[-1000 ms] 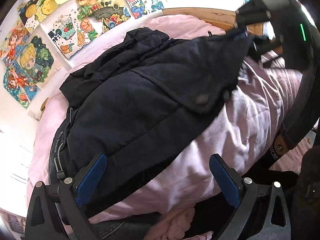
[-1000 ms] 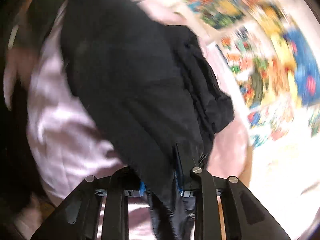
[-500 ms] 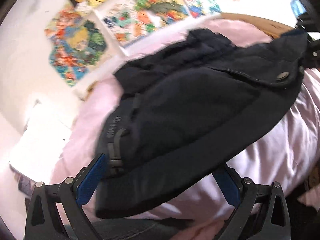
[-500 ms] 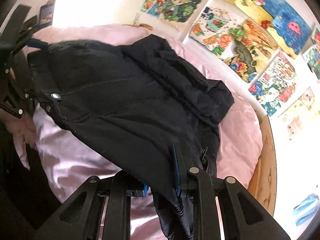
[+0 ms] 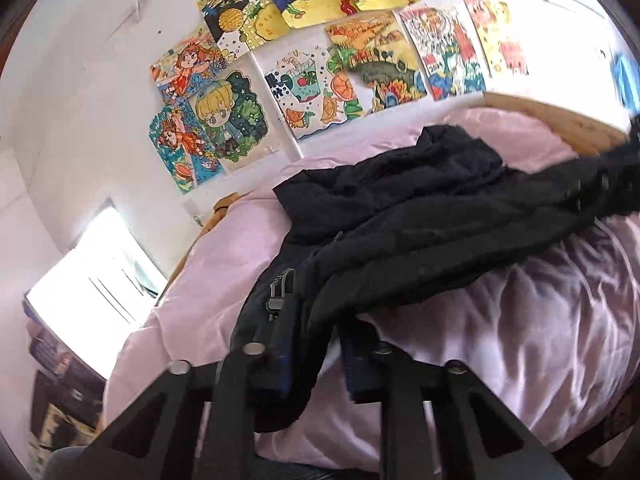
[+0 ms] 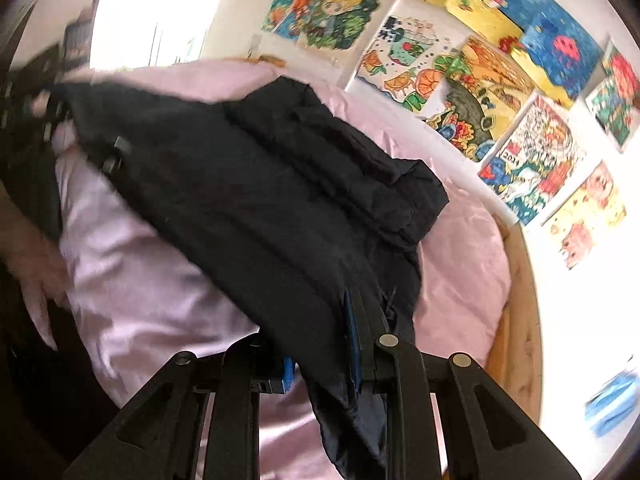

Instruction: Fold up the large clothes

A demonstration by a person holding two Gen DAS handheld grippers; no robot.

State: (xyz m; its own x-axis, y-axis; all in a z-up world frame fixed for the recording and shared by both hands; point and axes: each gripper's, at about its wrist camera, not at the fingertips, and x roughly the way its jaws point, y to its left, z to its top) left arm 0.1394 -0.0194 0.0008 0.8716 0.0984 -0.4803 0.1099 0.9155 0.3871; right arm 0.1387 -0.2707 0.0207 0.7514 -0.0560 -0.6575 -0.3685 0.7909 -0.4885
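A large black padded jacket lies stretched across a bed with a pink cover. My left gripper is shut on the jacket's near edge, beside a zipper pull. In the right wrist view the jacket spreads from the far left to my right gripper, which is shut on its other edge; fabric hangs down between the fingers. The jacket's near side is lifted and taut between the two grippers. Its far part lies bunched on the bed.
The bed has a wooden frame. Colourful drawings cover the white wall behind it. A bright window is at the left. A blue object lies at the far right.
My left gripper was open in front of the jacket; it has closed on the jacket's edge. Both grippers have swung, pulling the jacket's edge taut. The right gripper has kept its hold.
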